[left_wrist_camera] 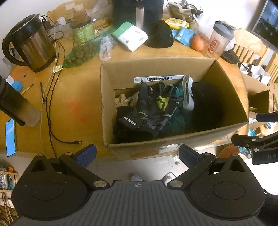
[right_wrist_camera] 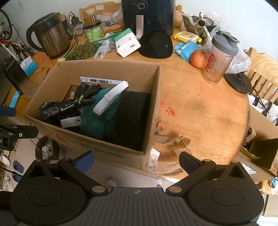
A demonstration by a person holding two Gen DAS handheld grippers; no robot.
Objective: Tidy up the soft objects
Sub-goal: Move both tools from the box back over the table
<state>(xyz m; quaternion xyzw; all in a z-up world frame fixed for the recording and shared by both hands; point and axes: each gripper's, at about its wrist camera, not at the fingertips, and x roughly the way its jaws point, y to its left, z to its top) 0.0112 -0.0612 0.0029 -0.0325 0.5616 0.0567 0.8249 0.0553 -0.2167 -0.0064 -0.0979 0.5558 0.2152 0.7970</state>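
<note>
Wooden round table (right_wrist_camera: 199,111) carries everything, its near edge chipped and littered with torn paper scraps beside the box. Next in bulk is the open cardboard box (left_wrist_camera: 224,83) (right_wrist_camera: 107,69), sitting on the table's near side with a barcode label stuck on its inner far wall. Inside it the soft things are piled: a black folded cloth (right_wrist_camera: 133,114) fills the right part, a teal knitted piece (right_wrist_camera: 97,121) lies just left of it, black cycling gloves (left_wrist_camera: 147,111) (right_wrist_camera: 67,106) with yellow-green marks rest over the left part, and a white elastic band (left_wrist_camera: 188,93) (right_wrist_camera: 111,97) lies across the teal knit. One soft item is outside the box: a black beanie (left_wrist_camera: 160,35) (right_wrist_camera: 156,45) on the table behind it, in front of a dark air fryer (right_wrist_camera: 147,15). To the left stands a steel kettle (left_wrist_camera: 29,43) (right_wrist_camera: 50,34); to the right a clear shaker bottle (right_wrist_camera: 219,59) with a grey lid, touching or just beside a red apple (right_wrist_camera: 198,58). A white-and-green packet (right_wrist_camera: 126,43) lies left of the beanie.

Both tongs hang over the table's near edge, holding nothing: the left gripper (left_wrist_camera: 137,153) is spread wide before the box's front wall, and the right gripper (right_wrist_camera: 137,159) is equally wide apart by the box's right front corner
</note>
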